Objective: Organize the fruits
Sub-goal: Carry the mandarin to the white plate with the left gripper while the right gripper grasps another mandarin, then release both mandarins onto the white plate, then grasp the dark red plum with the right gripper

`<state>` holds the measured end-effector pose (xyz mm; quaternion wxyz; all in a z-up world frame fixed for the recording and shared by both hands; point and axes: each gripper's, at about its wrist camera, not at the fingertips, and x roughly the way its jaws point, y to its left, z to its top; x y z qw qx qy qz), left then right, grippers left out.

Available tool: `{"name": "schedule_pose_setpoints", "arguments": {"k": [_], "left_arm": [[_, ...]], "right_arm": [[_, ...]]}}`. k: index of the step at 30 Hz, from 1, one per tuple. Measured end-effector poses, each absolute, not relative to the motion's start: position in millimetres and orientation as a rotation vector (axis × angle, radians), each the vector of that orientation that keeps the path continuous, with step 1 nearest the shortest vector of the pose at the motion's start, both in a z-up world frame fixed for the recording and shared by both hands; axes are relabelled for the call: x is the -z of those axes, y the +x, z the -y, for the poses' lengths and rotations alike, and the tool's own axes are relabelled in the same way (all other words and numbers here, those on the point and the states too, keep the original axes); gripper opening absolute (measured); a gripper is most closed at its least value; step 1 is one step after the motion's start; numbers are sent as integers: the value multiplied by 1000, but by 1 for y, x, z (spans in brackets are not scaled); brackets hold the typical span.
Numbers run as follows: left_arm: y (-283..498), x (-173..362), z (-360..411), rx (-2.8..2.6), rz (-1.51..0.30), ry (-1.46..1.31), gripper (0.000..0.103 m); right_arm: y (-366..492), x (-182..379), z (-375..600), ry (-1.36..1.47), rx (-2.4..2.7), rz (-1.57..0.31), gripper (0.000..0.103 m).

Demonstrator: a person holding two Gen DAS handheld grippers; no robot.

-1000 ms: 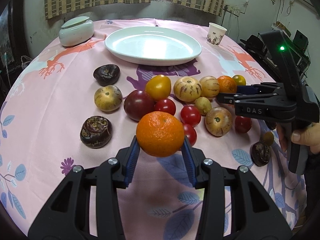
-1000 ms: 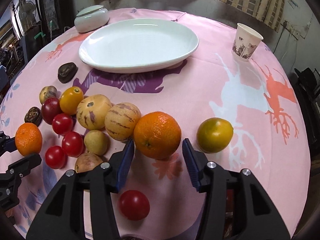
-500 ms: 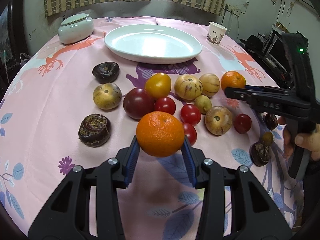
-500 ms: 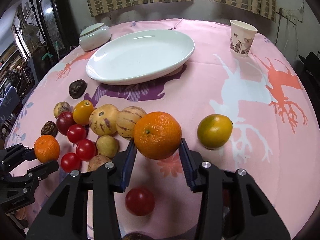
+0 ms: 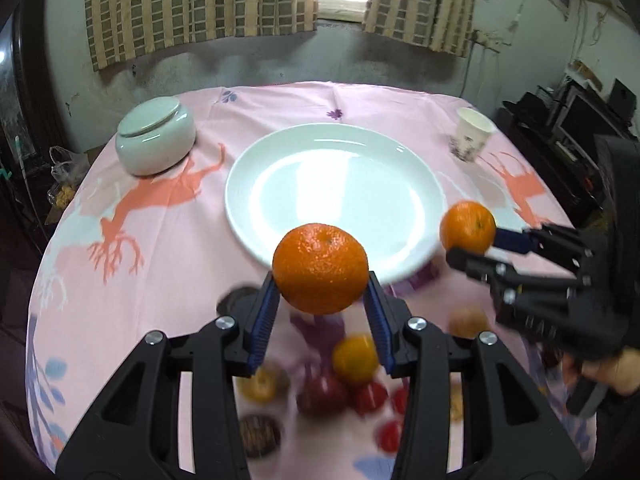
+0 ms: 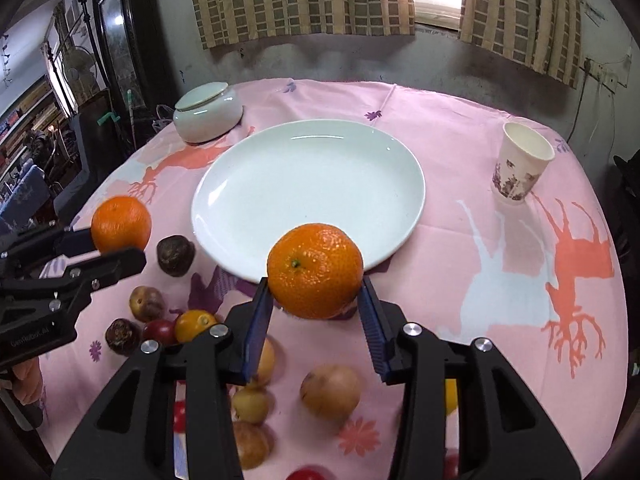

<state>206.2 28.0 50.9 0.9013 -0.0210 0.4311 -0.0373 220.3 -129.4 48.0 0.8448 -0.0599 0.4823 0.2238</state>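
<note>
My left gripper (image 5: 320,280) is shut on an orange (image 5: 320,268) and holds it in the air just short of the near rim of the white plate (image 5: 280,168). My right gripper (image 6: 316,280) is shut on a second orange (image 6: 315,270), also above the plate's near rim (image 6: 248,264). The right gripper and its orange (image 5: 467,226) show at the plate's right side in the left wrist view. The left gripper and its orange (image 6: 121,222) show left of the plate in the right wrist view. The plate holds nothing.
Several loose fruits lie on the pink cloth below both grippers: tomatoes (image 6: 160,330), a yellow one (image 5: 355,358), pale striped ones (image 6: 330,390) and dark ones (image 6: 175,255). A lidded white bowl (image 5: 156,140) stands back left. A paper cup (image 6: 520,168) stands right.
Both grippers have risen and moved forward with their oranges, from over the fruit pile to the plate's near rim. The fruits on the cloth now lie below and behind the fingertips.
</note>
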Motion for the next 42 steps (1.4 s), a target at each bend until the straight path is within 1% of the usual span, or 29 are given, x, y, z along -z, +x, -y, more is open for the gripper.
{"name": "schedule_pose_setpoints", "arguments": {"k": [5,7,8,9,10,11,12,14,15,18,20,24,26,28,29,31,34,38,42], "left_arm": [[276,-16,-33,39,-1001,-48,42],[290,-11,-36,40,-992,-55,41],[296,-9,-37,42,-993,-60,44],[301,-9,-38,50,-994,-77,47],[305,-10,-39,58,-990,-101,63],[307,-13,-42,43,-972,-124,76],[305,-16,-46,23,-952,-139,78],[299,-22,-51,39,-940,-175,78],[293,-26,-52,46,-941,-177,78],[267,-38,-57,49,-915,-164,79],[245,-45,-59,52,-904,-148,86],[197,-56,-63,65,-862,-141,90],[172,-57,-65,68,-848,-161,92],[149,-53,-65,72,-850,-172,93],[139,-50,-65,71,-852,-179,93],[121,-41,-64,78,-858,-187,93],[100,-29,-60,79,-864,-171,93],[78,-15,-48,98,-867,-125,93],[66,-4,-36,115,-867,-79,93]], "right_arm": [[269,-14,107,-227,-425,-1075,44],[281,-5,102,-253,-420,-1085,44],[289,-1,100,-258,-419,-1095,44],[295,2,100,-258,-414,-1104,44],[302,5,99,-253,-403,-1114,44],[309,9,99,-246,-387,-1133,45],[314,11,100,-245,-371,-1147,46],[314,5,103,-238,-320,-1130,57],[310,-1,107,-228,-323,-1106,65],[288,-28,117,-208,-345,-1034,65],[266,-45,128,-178,-354,-1002,65],[216,-65,150,-126,-377,-976,65],[191,-70,164,-78,-388,-964,68],[169,-72,177,-36,-373,-959,76],[155,-73,184,-14,-368,-948,77],[134,-74,198,24,-363,-928,90],[104,-74,217,59,-331,-889,92],[75,-67,236,119,-352,-904,92],[59,-60,249,107,-319,-896,92]]}}
